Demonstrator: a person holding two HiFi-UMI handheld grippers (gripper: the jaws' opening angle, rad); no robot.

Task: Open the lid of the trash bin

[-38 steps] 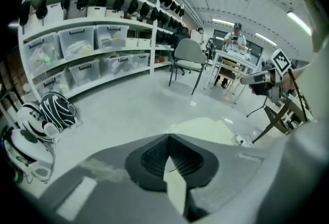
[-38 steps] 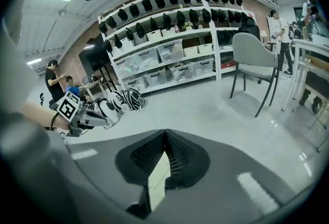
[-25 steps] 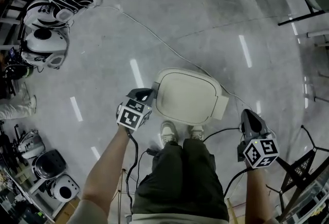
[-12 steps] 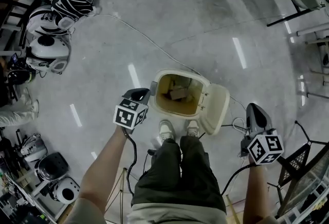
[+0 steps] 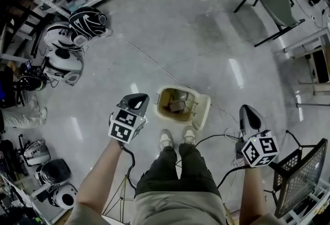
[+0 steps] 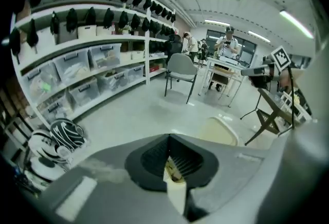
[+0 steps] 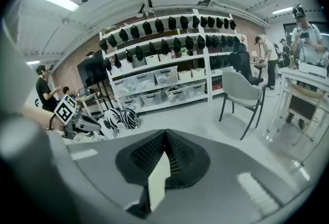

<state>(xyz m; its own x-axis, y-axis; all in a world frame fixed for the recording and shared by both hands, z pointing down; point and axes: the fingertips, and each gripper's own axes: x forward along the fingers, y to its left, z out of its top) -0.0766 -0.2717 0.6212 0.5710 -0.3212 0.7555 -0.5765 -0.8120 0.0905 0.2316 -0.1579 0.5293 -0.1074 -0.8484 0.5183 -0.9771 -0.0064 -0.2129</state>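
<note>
The cream trash bin [image 5: 167,96] stands on the floor just ahead of my shoes, and several scraps show inside it. Its lid [image 5: 202,110] is swung up and over to the bin's right side; the left gripper view shows that lid [image 6: 221,131] beyond the jaws. My left gripper [image 5: 137,99] hangs to the left of the bin, apart from it, jaws shut on nothing. The right gripper [image 5: 247,113] is held well to the right of the lid, also shut and empty. In each gripper view the jaws meet in a point, left gripper [image 6: 168,138] and right gripper [image 7: 165,133].
Black-and-white helmets [image 5: 77,25] lie on the floor at the far left. A grey chair [image 5: 276,1] stands at the back right, and a wire-mesh stand [image 5: 301,172] at the near right. Cables [image 5: 154,65] run across the floor to the bin. Shelves [image 6: 92,71] line the wall.
The bin's lid went from flat and closed to swung open to the right. The left gripper drew back leftward from the bin's edge. The view now takes in more of the floor.
</note>
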